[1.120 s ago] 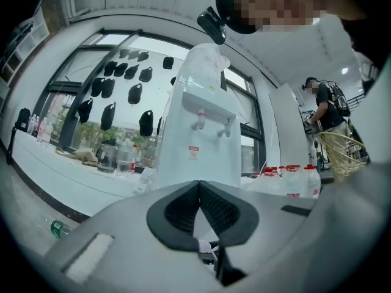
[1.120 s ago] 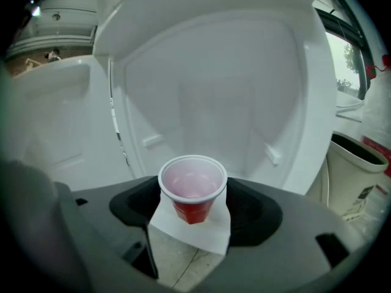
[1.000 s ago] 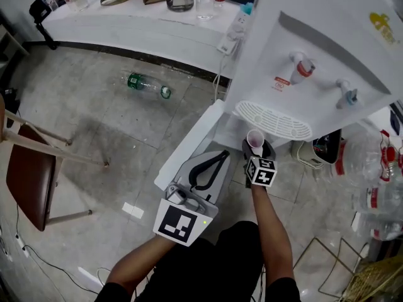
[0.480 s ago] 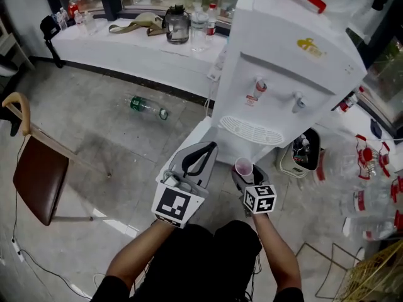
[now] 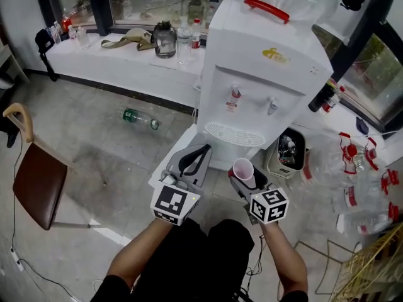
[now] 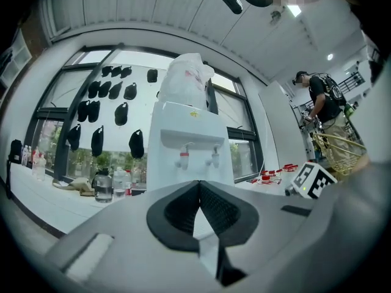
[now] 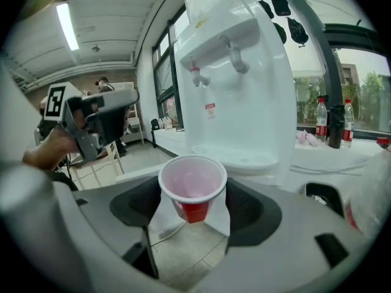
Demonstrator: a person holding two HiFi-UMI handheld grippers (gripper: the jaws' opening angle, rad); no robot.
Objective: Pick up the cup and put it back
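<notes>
cup [image 7: 192,187] empty, upright | right gripper [image 7: 194,207] jaws pinch it | left gripper [image 6: 198,185] jaws pressed together

**Plastics, Padding and a Dull Grey Floor Being Shown**

The cup [image 7: 192,185] is being shown as thin plastic, glossy red outside and smooth pale pink within. The right gripper [image 7: 194,195] and the left gripper [image 6: 198,184] are being seen as matt grey moulded plastic. Their pads [image 6: 219,211] are being shown in matt black, and a fine ribbed texture is being made out on the left ones.

The water dispenser [image 5: 258,74], far from the person, is being presented in smooth white plastic with a soft gloss. The floor [image 5: 94,143] is being seen as grey, stained and dully reflective.

At the left, the chair [image 5: 34,184] is being shown with a brown, slightly shiny seat and a pale, wood-looking frame. The bottle [image 5: 140,119] lying on the floor is being seen as clear plastic.
</notes>
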